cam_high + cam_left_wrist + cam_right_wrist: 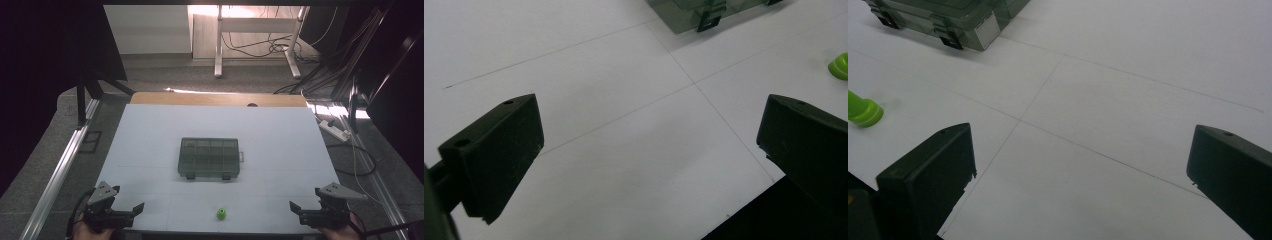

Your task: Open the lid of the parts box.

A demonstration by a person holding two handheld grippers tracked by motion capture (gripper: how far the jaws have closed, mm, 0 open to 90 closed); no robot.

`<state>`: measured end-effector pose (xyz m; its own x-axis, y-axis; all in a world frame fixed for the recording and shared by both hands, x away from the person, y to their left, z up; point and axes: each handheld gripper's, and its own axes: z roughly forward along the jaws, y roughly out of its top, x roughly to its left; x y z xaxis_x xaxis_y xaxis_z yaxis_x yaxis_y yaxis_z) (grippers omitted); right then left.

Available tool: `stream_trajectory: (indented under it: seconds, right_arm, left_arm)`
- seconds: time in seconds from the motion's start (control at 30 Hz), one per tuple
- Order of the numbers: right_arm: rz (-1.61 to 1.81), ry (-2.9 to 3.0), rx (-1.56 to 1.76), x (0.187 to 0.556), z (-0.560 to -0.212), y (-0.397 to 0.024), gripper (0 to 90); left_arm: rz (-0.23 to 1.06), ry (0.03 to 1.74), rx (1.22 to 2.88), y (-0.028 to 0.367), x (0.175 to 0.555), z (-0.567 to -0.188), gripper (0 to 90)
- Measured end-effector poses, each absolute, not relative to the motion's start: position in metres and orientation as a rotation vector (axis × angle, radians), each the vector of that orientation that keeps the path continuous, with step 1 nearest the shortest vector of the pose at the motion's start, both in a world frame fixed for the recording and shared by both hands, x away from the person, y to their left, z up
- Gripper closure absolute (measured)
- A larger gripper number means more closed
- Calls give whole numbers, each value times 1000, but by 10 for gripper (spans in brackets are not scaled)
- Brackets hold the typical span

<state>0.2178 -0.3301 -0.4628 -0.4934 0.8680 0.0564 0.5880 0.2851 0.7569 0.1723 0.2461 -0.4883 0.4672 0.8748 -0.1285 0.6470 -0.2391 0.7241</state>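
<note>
We hold both tools low at the near edge of the white table (150,145), well apart from each other. Our left gripper (136,208) sits at the near left corner and our right gripper (296,207) at the near right corner, each pointing inward across the board. In both gripper views the two black jaws stand wide apart with only bare table surface between them, so neither tool holds anything.

The small bright green plastic piece (221,214) lies on the table near the front edge, between the two grippers and somewhat nearer the right one. It also shows at the right edge of the left gripper view (840,65) and at the left edge of the right gripper view (863,111), where it looks like a short cylinder with a wider collar. The smoky translucent plastic compartment box (208,157), with its lid down and two dark latches on the near side, rests in the middle of the table, well beyond the green piece.

Our judgement is that the green piece is the risk. It is small, rounded and close to the edge, so a glancing jaw could roll it off the table. A shallow, off-centre pinch could also squirt it sideways. The latched lid may make the light box slide if we push at it with one tool alone.
</note>
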Motion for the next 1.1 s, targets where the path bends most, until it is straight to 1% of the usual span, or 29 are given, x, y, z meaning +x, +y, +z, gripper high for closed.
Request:
stream_trajectory:
  seconds: [0.6,1.1]
  right_arm:
    - [1045,2229,1271,217,-462,-327,0]
    - [1107,2274,1189,227,-457,-320,0]
  left_arm:
    - [360,1261,1979,247,174,-488,0]
    - [365,1189,1991,247,184,-487,0]
